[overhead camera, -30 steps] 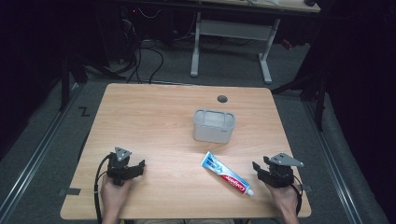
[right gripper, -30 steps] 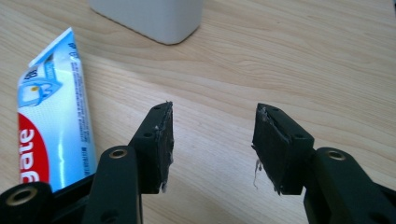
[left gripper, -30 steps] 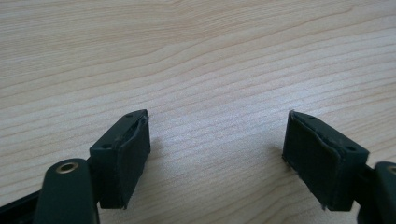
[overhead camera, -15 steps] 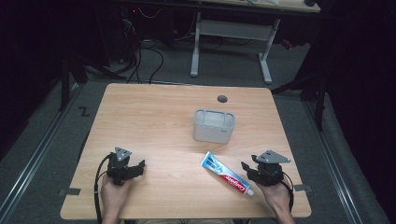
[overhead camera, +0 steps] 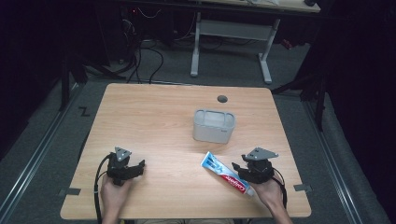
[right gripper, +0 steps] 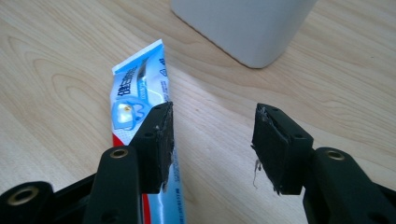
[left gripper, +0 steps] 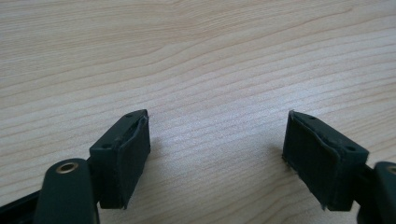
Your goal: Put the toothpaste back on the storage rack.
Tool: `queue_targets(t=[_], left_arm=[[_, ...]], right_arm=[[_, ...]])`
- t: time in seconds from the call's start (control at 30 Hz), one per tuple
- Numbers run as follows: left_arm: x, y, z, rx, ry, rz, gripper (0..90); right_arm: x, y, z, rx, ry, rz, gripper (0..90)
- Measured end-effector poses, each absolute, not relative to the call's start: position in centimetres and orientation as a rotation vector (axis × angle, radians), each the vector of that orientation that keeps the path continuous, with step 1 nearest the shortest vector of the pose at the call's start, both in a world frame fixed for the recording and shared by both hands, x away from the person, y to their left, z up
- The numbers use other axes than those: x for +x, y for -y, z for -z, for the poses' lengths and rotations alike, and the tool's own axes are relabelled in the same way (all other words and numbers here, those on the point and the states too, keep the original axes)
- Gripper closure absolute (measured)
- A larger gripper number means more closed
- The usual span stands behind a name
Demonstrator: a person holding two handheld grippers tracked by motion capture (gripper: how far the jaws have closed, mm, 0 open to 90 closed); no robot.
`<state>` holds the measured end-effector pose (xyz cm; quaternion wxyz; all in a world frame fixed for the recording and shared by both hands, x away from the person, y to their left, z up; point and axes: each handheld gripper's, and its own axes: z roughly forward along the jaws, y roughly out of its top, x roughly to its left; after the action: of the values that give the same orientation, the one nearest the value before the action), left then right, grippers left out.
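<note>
Right gripper (right gripper: 212, 149), jaws spread (nothing between them), hovers beside the toothpaste tube (right gripper: 140, 98), its one jaw overlapping it.

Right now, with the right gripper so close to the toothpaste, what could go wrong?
The right gripper is open, but the toothpaste tube lies under its one jaw, not between both; closing now might pinch an edge or push it away. The grey container stands just beyond, so a forward push could bump it.
</note>
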<state>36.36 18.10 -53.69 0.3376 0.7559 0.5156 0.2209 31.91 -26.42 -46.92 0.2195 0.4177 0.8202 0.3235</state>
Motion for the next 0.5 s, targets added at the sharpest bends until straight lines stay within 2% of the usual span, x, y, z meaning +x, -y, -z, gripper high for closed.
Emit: queue_targets(t=[0.5], left_arm=[[36.4,-18.1,53.7,1.969,-1.344,-0.576,23.5]], right_arm=[[33.3,23.8,47.1,1.105,-2.429,-0.850,46.5]])
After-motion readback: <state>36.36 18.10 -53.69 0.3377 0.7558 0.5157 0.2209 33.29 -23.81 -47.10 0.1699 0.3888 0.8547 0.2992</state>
